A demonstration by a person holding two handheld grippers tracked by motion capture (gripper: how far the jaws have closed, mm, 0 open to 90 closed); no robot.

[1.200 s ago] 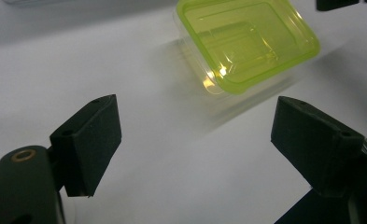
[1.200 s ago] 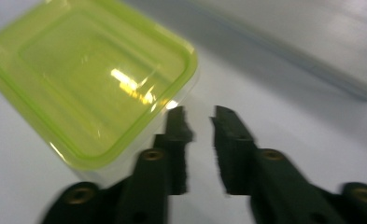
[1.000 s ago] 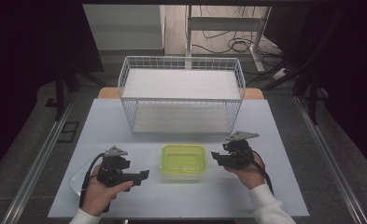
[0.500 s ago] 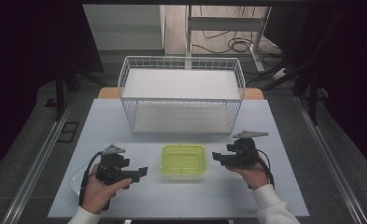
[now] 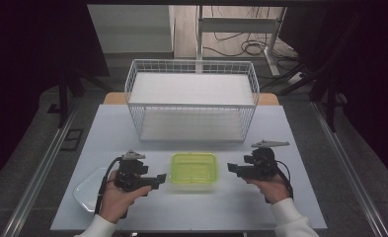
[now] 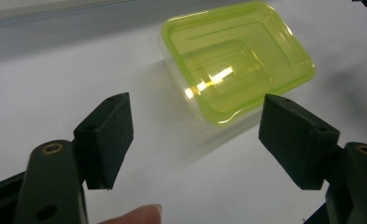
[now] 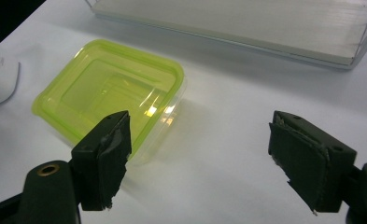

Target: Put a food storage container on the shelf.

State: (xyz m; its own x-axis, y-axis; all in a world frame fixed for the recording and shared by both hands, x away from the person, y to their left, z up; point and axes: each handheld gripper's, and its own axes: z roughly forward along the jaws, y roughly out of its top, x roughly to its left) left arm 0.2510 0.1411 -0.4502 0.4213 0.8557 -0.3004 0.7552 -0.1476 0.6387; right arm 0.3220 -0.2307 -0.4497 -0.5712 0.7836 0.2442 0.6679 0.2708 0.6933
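Note:
A yellow-green lidded plastic container (image 5: 193, 170) rests on the white table near its front edge, between my two grippers. My left gripper (image 5: 159, 178) is just left of it, pointing at it. In the left gripper view the container (image 6: 237, 60) lies beyond the jaws. The left gripper (image 6: 197, 126) is open; its jaws have just been closing a little with nothing between them. My right gripper (image 5: 231, 169) is just right of the container. In the right gripper view the container (image 7: 111, 93) lies ahead to the left. The right gripper (image 7: 200, 140) is open; its jaws have just been opening, and hold nothing.
A white wire basket (image 5: 191, 106) with a pale board inside stands across the back of the table, and its base (image 7: 246, 23) shows in the right gripper view. A clear shallow tray (image 5: 88, 187) lies at the front left, beside the left hand.
The right hand and its gripper have shifted slightly to the right. The left hand and the container have stayed in place.

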